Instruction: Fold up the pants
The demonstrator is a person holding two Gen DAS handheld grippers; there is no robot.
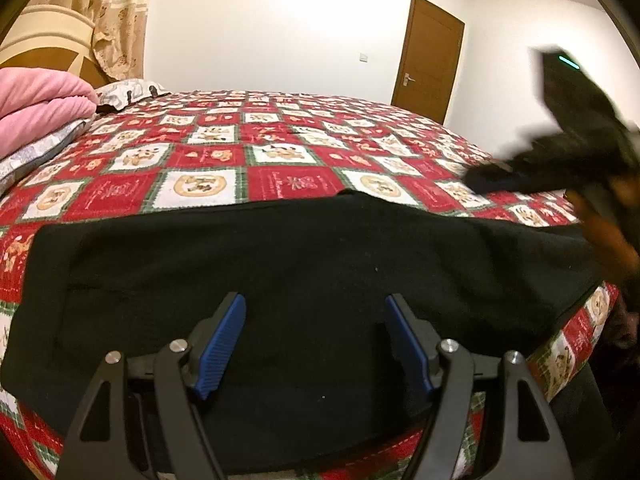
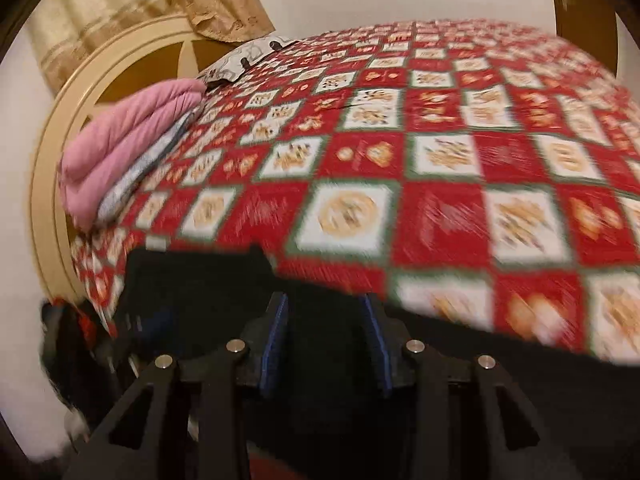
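Black pants [image 1: 304,256] lie flat across the near edge of a bed with a red, white and green patchwork cover [image 1: 280,148]. My left gripper [image 1: 316,304] is open just above the pants, blue pads apart, holding nothing. The right gripper [image 1: 560,152] shows blurred at the right of the left wrist view, above the far right end of the pants. In the right wrist view the right gripper [image 2: 325,308] is open over the black pants [image 2: 200,300], with nothing between its pads; the view is motion-blurred.
A folded pink blanket [image 1: 44,104] and a patterned pillow [image 1: 128,90] sit at the head of the bed by a cream headboard [image 1: 40,36] and curtain. A brown door [image 1: 428,56] is in the far wall. The bed's near edge drops off below the pants.
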